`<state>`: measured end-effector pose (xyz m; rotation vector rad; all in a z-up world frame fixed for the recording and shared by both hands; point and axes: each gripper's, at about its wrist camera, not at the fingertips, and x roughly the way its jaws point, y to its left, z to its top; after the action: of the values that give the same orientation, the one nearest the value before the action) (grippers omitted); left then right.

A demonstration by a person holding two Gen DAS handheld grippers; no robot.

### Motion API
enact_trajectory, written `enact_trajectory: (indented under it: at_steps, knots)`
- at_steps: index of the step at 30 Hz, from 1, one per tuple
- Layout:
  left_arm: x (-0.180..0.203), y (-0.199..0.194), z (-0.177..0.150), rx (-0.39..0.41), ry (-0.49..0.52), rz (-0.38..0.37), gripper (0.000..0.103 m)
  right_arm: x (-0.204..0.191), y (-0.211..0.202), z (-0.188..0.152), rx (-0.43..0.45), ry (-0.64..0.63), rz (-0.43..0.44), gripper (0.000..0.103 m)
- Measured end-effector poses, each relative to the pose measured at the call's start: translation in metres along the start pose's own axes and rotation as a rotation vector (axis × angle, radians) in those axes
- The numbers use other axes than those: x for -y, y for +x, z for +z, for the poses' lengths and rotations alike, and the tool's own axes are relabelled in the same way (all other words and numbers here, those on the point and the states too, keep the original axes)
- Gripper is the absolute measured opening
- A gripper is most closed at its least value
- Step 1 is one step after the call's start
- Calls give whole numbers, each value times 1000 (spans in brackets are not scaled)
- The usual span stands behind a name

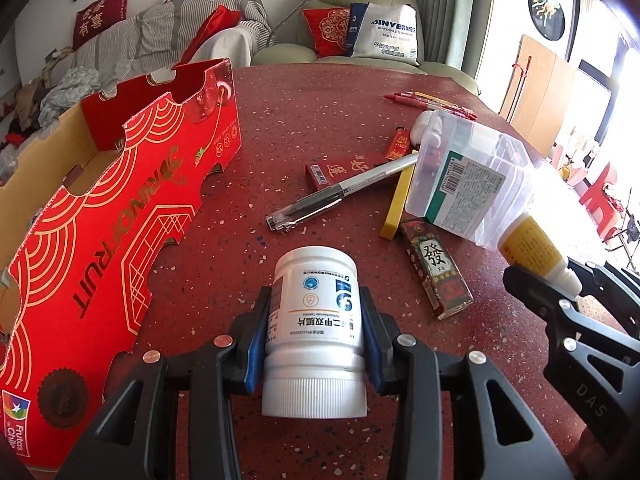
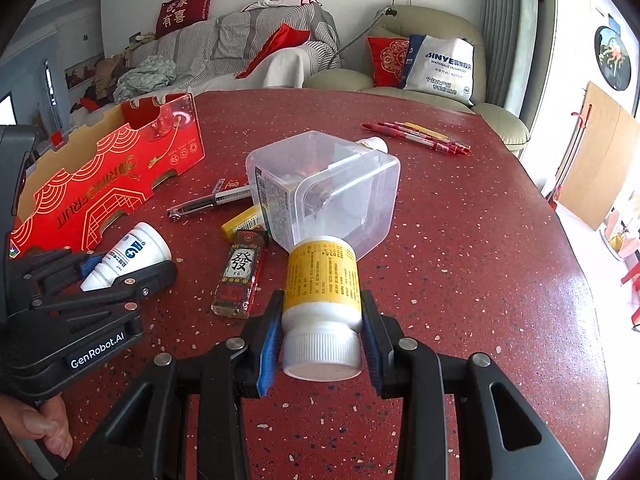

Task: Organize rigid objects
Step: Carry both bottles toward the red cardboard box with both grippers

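Note:
My left gripper (image 1: 314,340) is shut on a white pill bottle with a blue logo (image 1: 314,308), cap toward the camera, held above the red speckled table (image 1: 320,92). In the right wrist view that bottle (image 2: 132,254) shows at the left in the left gripper (image 2: 120,276). My right gripper (image 2: 322,332) is shut on a yellow-labelled white bottle (image 2: 322,280), cap toward the camera. Its far end lies against a clear plastic box (image 2: 332,188) lying on its side. From the left wrist view the yellow bottle (image 1: 530,248) and right gripper (image 1: 560,292) show at the right.
A red cardboard fruit tray (image 1: 104,208) stands open at the left. A silver pen (image 1: 344,192), a lighter marked with a Chinese character (image 1: 436,268), a yellow bar (image 1: 398,204), a red packet (image 1: 340,168) and red pens (image 2: 416,136) lie on the table. A hand (image 2: 44,428) holds the left handle.

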<state>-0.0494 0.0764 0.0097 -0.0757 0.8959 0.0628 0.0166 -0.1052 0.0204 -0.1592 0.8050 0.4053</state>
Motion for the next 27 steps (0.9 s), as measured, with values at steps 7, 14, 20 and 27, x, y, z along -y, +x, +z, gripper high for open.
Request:
enact_trajectory:
  at_steps: [7, 14, 20, 27]
  knots:
    - [4, 2, 2, -2, 4, 15, 43, 5, 0, 0, -1, 24, 3, 37]
    - [2, 2, 1, -1, -1, 17, 43, 6, -1, 0, 2, 16, 2, 37]
    - [0, 1, 1, 0, -6, 17, 43, 4, -1, 0, 2, 13, 0, 37]
    - [-3, 1, 0, 0, -9, 18, 43, 4, -2, 0, 7, 14, 3, 37]
